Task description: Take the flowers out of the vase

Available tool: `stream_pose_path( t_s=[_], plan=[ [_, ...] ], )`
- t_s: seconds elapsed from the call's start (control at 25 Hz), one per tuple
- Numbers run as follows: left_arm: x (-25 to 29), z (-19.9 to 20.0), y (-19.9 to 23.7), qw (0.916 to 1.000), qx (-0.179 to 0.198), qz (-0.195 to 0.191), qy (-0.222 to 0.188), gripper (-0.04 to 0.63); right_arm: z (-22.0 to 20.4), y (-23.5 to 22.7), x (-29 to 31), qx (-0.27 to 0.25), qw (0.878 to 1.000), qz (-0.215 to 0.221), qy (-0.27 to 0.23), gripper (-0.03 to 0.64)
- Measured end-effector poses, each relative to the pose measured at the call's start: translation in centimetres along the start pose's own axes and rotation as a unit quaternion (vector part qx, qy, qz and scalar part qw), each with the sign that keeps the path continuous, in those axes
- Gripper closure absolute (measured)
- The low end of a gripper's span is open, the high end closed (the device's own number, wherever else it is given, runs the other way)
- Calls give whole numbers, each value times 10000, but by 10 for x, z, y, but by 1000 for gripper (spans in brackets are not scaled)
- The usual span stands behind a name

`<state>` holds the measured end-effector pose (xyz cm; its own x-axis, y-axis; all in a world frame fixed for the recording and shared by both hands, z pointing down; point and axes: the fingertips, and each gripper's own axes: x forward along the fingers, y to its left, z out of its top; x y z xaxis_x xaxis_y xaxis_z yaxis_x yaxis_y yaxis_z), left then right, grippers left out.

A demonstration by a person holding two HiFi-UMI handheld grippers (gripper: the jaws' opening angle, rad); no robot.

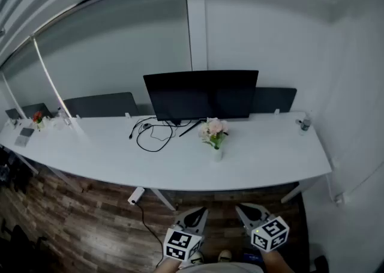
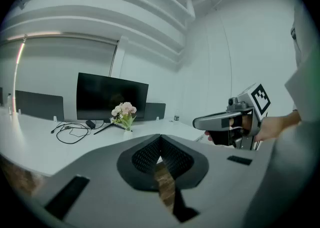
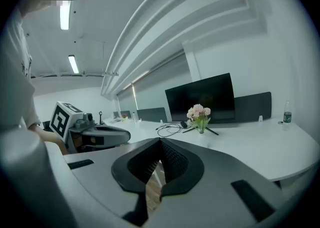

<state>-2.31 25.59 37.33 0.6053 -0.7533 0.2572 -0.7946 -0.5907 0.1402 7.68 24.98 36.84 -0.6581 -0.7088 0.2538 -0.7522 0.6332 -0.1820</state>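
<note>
The flowers [image 1: 214, 128] stand in a small white vase [image 1: 216, 154] on the long desk [image 1: 282, 161], just in front of the dark monitor [image 1: 201, 95], at about twelve o'clock from both tools. The left gripper [image 1: 198, 213] and the right gripper [image 1: 243, 210] are held low, side by side, well apart from the desk. Each has its jaws pressed together on nothing. I judge this a ready posture: the approach is not yet begun, and the jaws must spread before they can take the stems.
</note>
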Motion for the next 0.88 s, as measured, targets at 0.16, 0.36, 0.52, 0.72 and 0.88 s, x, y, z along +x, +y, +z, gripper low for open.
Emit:
stream_pose_path(
  t_s=[0.16,0.36,0.52,0.72,0.88],
  plan=[
    [9,3,1,10000,67,-35,-30,592,2,-4,8,-38,10000,26,-66,586],
    [10,2,5,9999,90,-73,-24,592,3,-4,14,13,9999,-13,-99,586],
    [6,3,14,9999,86,-104,-22,592,9,-1,20,201,9993,-90,-308,584],
    [-1,2,32,9997,133,-203,-6,592,12,5,34,141,9987,-328,-364,584],
    [-6,-2,46,9996,130,-252,-14,592,9,10,43,125,9982,-476,-353,584]
  ],
)
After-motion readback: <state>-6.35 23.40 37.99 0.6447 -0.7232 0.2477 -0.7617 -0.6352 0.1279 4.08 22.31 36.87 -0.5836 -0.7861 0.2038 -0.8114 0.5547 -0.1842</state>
